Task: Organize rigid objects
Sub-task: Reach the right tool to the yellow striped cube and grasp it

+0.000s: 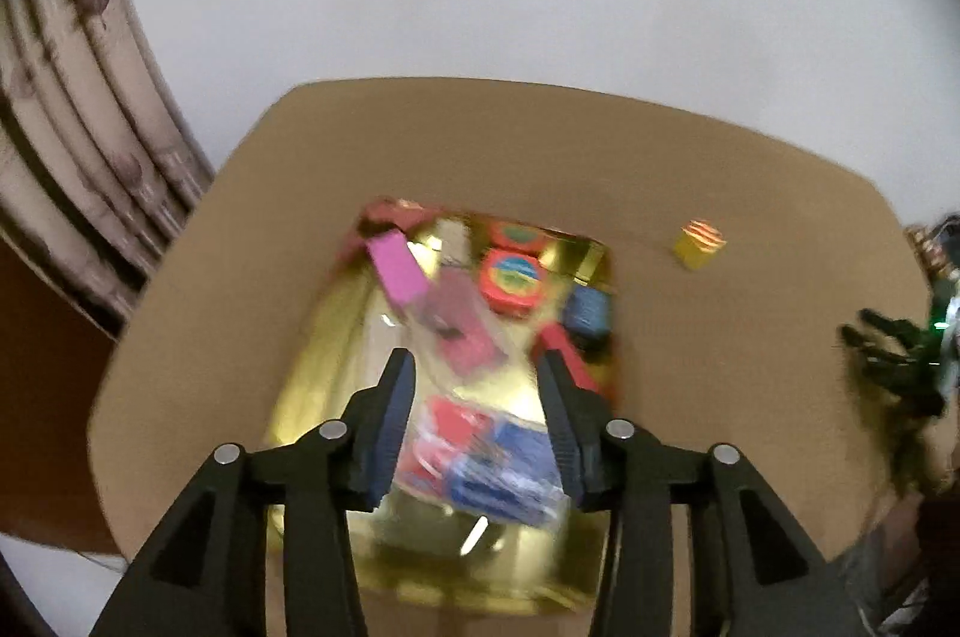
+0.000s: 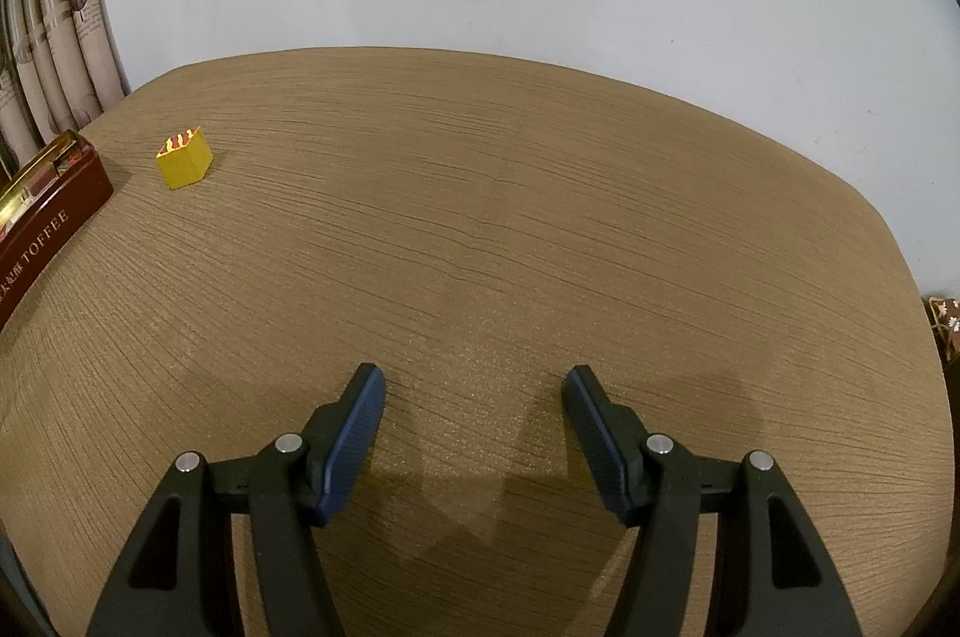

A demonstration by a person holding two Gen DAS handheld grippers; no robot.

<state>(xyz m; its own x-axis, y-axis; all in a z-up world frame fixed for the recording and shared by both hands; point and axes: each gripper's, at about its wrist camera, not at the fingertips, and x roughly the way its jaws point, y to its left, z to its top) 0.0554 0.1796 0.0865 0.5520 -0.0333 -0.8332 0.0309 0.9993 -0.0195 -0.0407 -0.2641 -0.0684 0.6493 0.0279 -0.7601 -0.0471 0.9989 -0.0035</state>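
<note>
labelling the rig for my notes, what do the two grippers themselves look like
Both match. The left gripper and right gripper each have matte black plastic linkage arms with triangular cut-outs and round silver pivot pins. Each finger carries a dark blue ribbed pad. No cables, printed markings or sleeves show in either wrist view.

left view motion-blurred (tin glares) | right sharp, soft shadows | fisheye-bent edges

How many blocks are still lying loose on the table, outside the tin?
1. A yellow block sits on the table, just right of the toffee tin and apart from it. The rest lie inside the tin; the view there is blurred.
</note>
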